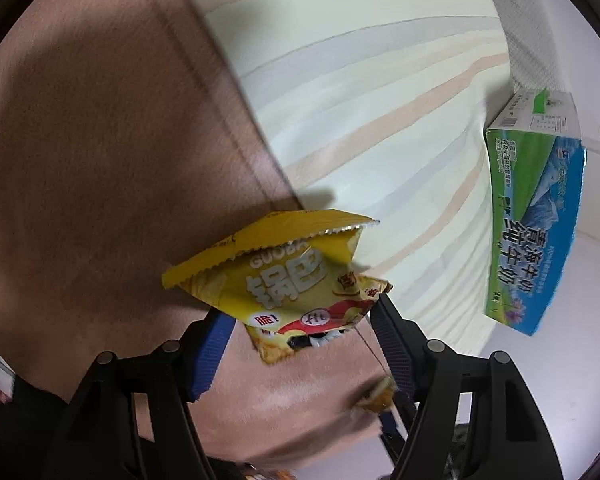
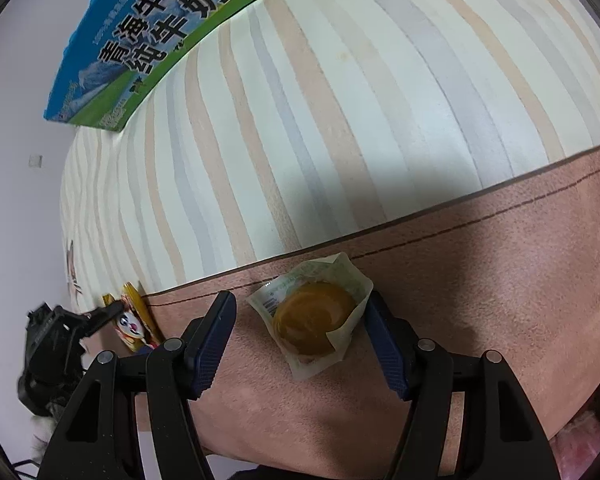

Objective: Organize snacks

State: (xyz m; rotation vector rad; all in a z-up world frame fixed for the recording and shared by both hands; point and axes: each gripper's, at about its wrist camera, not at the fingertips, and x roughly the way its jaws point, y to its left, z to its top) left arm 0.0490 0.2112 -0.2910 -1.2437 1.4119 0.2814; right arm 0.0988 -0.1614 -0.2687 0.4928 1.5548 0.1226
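A yellow snack packet (image 1: 288, 276) with a red and white label hangs above the brown surface, and my left gripper (image 1: 300, 316) is shut on its lower part. The right wrist view shows the same packet (image 2: 136, 320) at the far left, pinched by the left gripper (image 2: 112, 312). A round golden pastry in a clear wrapper (image 2: 314, 320) lies on the brown surface between the fingers of my right gripper (image 2: 300, 312). That gripper is open: its right finger touches the wrapper's edge and a gap shows at the left finger.
A blue and green milk carton box (image 1: 536, 220) (image 2: 140, 40) stands on the striped cloth (image 1: 380, 100) (image 2: 340, 120). The brown surface (image 1: 100, 160) (image 2: 500, 260) borders the cloth. A small brownish snack (image 1: 376, 396) shows behind the left gripper's right finger.
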